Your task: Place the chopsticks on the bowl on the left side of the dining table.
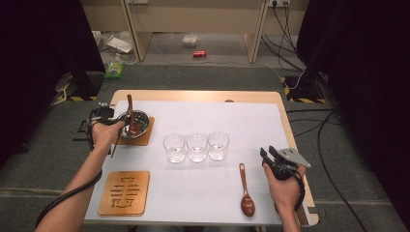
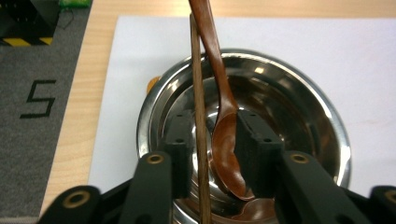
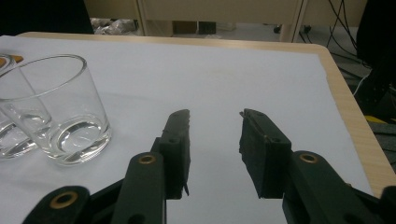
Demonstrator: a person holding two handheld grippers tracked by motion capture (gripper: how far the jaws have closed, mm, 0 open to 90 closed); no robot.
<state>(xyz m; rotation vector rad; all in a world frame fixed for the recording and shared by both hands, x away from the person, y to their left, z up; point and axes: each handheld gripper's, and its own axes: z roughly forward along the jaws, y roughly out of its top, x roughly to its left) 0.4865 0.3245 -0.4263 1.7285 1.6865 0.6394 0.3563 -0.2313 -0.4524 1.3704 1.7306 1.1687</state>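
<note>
Left gripper (image 2: 212, 140): jaws parted above the steel bowl (image 1: 140, 117), a wooden spoon (image 2: 224, 135) and a thin stick (image 2: 198, 116) between them; pads look clear of both.
Right gripper (image 3: 212, 140): jaws apart, nothing between them, at 4 o'clock on the table (image 1: 203, 96).
Table cover: one white sheet (image 1: 208, 188).
Mats: two wooden, one under the bowl at 10 o'clock (image 1: 145, 137), one bare at 7 o'clock (image 1: 124, 192).
Bowl: one.
Glasses: three in a row at centre, (image 1: 174, 148), (image 1: 197, 147), (image 1: 218, 145).
Spoons: two.
Bowl spoon: scoop down in the bowl, handle pointing to 12 o'clock, long axis 12 to 6.
Second spoon (image 1: 245, 192): flat at 5 o'clock, scoop towards 6, same axis.
</note>
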